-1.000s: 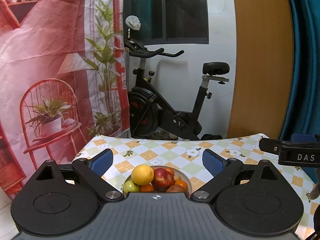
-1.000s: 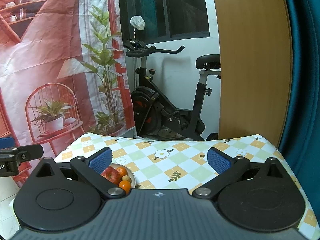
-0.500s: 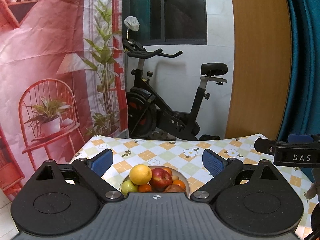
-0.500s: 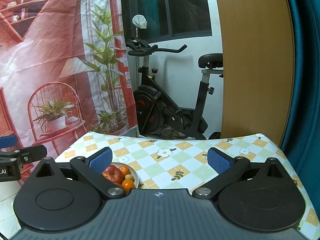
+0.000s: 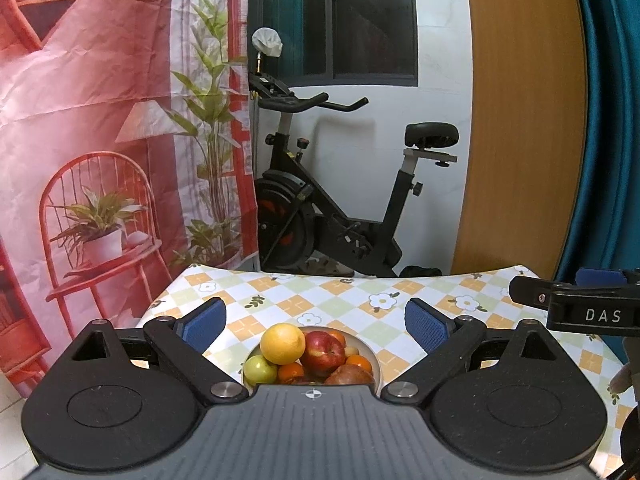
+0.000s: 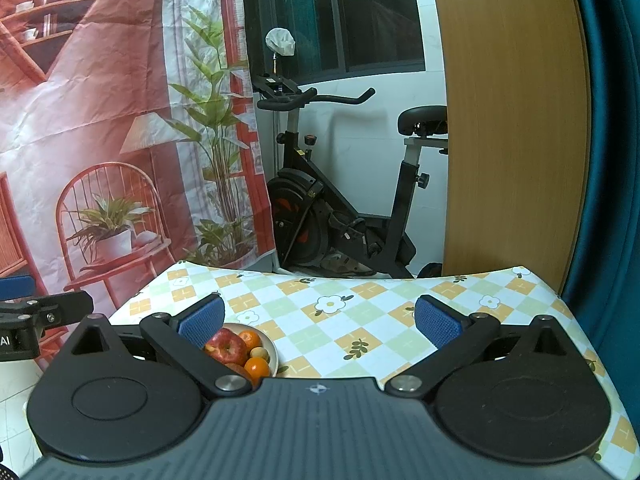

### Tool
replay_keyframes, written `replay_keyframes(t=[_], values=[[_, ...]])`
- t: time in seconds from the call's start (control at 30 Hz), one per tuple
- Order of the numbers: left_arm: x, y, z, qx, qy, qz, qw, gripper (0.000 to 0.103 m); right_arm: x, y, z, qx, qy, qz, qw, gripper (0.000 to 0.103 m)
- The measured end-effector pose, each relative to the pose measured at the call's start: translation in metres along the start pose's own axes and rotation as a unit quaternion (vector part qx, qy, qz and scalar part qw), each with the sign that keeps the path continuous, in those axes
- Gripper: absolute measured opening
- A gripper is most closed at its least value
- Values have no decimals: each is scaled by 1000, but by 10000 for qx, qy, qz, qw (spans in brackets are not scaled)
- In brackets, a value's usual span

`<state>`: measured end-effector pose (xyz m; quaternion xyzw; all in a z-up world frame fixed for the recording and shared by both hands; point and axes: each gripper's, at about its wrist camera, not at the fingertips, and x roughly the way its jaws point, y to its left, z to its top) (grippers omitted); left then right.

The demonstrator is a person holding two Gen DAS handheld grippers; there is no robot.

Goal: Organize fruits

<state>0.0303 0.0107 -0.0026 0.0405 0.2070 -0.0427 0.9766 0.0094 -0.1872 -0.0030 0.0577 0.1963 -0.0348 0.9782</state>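
A white plate [image 5: 375, 360] piled with fruit sits on the checked tablecloth. On it lie a yellow citrus [image 5: 282, 343], a red apple [image 5: 323, 353], a green apple [image 5: 260, 369] and small oranges [image 5: 358, 362]. My left gripper [image 5: 316, 324] hovers open right above and behind the plate, empty. In the right wrist view the plate [image 6: 273, 350] with the red apple [image 6: 225, 347] and an orange [image 6: 257, 367] lies at lower left, partly behind the left finger. My right gripper [image 6: 320, 318] is open and empty, to the right of the plate.
The checked tablecloth [image 6: 360, 320] covers a small table whose far edge drops off toward an exercise bike [image 5: 332, 216]. A red printed backdrop [image 5: 100, 120] hangs at left, a wooden panel [image 5: 520, 120] and blue curtain at right. The right gripper's finger [image 5: 576, 304] shows at the left view's right edge.
Both grippers have shifted slightly, so the table and fruit plate sit a touch higher in both views. Fingers stay open and the fruit has not moved.
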Motion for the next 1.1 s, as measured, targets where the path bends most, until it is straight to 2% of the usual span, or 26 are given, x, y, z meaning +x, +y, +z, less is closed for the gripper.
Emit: replay_keyframes(t=[1.1], values=[[0, 2, 1, -171, -58, 18, 9998, 98, -1, 5, -1, 8, 27, 14, 10000, 103]])
